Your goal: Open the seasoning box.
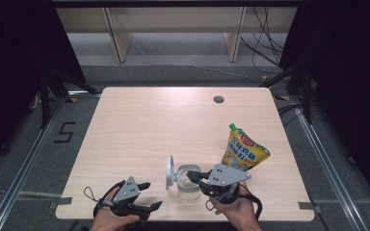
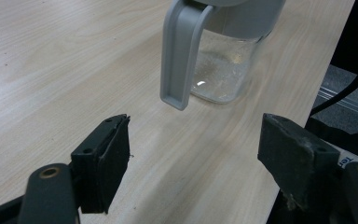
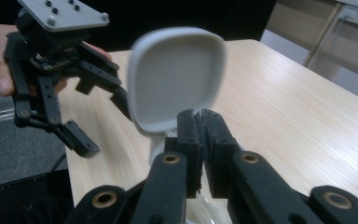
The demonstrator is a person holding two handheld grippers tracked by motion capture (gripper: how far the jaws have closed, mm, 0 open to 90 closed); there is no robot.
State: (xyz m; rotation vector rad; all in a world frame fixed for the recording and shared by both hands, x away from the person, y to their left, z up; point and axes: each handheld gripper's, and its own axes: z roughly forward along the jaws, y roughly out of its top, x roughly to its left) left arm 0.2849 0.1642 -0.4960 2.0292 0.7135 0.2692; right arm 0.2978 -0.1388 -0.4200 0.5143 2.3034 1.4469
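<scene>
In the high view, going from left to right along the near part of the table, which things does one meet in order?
left gripper → flipped-open grey lid → clear glass jar → right gripper → yellow spouted pouch with green cap

We see wide bare tabletop [image 1: 164, 120] to the far side and left of the jar [image 1: 189, 183]; approach from there is unobstructed. The raised lid [image 1: 170, 171] stands upright on the jar's left side, blocking a level pass btw. the left gripper [image 1: 147, 195] and the jar mouth. The right gripper [image 1: 196, 177] sits over the jar rim, jaws together, taking up access from the right. The pouch [image 1: 243, 151] stands just behind and right of that gripper, narrowing the lane there. The left gripper's jaws stand wide apart w/ nothing btw. them; bare wood lies ahead up to the jar. The near table edge runs close by both hands.
</scene>
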